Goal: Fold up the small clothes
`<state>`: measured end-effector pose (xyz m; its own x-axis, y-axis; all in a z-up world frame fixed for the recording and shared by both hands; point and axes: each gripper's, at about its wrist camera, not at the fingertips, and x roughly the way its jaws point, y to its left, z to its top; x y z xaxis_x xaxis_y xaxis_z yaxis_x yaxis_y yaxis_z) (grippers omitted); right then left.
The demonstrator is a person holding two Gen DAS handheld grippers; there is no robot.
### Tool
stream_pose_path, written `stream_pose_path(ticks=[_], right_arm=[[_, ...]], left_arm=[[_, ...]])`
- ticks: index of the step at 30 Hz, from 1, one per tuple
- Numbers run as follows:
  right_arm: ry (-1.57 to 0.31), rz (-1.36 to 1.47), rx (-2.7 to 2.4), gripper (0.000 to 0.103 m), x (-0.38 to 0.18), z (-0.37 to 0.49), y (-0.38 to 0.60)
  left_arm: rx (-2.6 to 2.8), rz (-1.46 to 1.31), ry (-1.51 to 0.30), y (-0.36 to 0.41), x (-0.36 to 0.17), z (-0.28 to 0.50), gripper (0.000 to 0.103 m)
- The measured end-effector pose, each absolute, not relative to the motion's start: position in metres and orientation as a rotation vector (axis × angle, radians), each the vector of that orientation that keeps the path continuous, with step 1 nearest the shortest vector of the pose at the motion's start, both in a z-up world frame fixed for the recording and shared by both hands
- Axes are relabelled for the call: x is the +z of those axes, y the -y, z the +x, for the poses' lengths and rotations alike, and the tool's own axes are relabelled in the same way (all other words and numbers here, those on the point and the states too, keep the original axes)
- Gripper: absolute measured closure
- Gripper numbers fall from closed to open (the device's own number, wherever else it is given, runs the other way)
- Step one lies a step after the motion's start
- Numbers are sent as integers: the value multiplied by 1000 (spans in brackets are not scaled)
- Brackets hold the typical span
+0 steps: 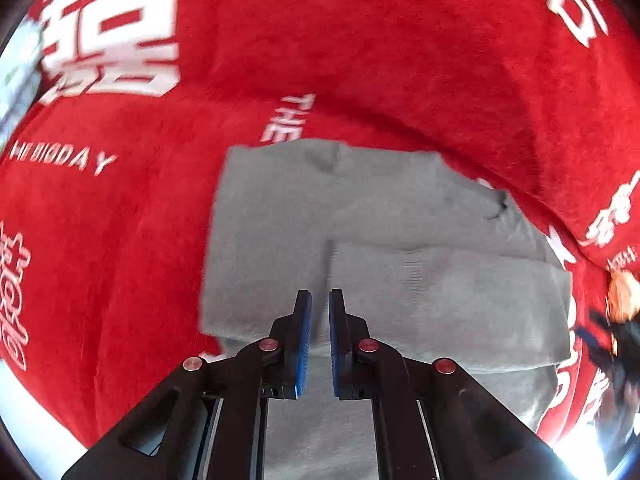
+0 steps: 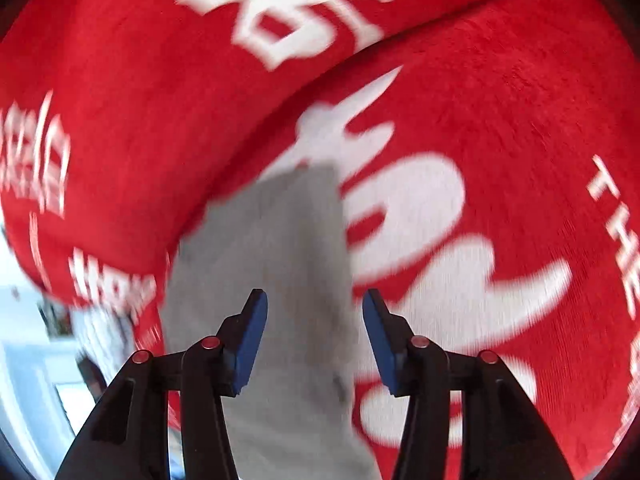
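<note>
Left hand-held gripper (image 1: 320,312) nearly closed, holding nothing, above folded grey garment (image 1: 380,260); right hand-held gripper (image 2: 315,316) spread wide.
Could snag the red blanket (image 1: 360,40) beneath, undoing the fold.

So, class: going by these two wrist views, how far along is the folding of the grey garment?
Done: the grey garment lies on the red blanket with layers already overlapped, so at least one fold looks made. In hand: the left gripper is over it, jaws nearly closed, holding nothing visible; the right gripper is open above the cloth. Left: probably a final fold, though the right view is blurred.
</note>
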<state>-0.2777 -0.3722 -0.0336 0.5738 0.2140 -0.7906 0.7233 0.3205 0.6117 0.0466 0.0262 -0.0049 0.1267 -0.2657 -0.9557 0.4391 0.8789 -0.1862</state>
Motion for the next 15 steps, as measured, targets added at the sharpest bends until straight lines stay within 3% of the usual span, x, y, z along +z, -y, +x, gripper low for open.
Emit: stream_pose_path(ticks=[3,4,5,6,10,15], right_arm=[[-950,1293,-377,49,-60,-251,388],[-989,1309,-356,55,-73,-238,389],[-1003,1284,-365,71,-74,-228,388],[-1027,1257,-363,95,-70,-224,390],[-1097,836,-374,95,-19,-196,374],[-1274,598,-556,103,-52,-200,376]], left_arm=[[-544,231,-1373,-2,-21,37,94],[-547,259,-1377,4,-28,34,94],[-541,290,-1378,11,-34,31,94],[-530,329,-1375,16,-40,27,94],[-527,371,-1323,20,-43,20,94],[-517,391,-1321,22,-42,24,94]])
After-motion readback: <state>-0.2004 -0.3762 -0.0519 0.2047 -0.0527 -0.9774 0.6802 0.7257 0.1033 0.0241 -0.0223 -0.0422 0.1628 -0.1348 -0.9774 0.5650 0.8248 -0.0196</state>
